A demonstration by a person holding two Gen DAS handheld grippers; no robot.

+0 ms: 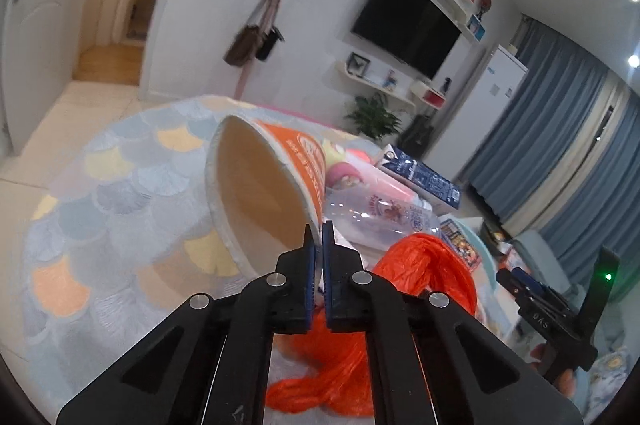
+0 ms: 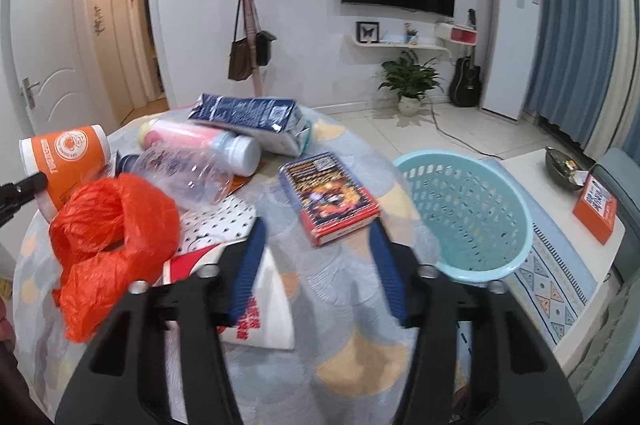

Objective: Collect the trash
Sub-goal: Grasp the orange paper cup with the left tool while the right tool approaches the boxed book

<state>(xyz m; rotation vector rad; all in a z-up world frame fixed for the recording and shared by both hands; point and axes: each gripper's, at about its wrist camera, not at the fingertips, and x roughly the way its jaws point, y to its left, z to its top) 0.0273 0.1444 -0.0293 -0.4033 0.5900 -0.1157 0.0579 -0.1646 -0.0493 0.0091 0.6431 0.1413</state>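
Orange paper cup (image 1: 264, 185) lies tipped at the left side of the worktop (image 1: 120, 217), mouth toward the left claw (image 1: 319, 237), whose pads are clamped on the cup's rim wall. Basket (image 2: 468, 213) stands well apart on the right, beyond the worktop edge. Right claw (image 2: 316, 249) hovers apart and empty, nearest the red box (image 2: 328, 197).

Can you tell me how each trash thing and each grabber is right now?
orange cup: tipped, rim pinched
left gripper: shut on cup rim
right gripper: open, holding nothing
clear bottle: lying down, empty
orange bag: crumpled on table
snack box: lying flat
blue basket: upright, looks empty
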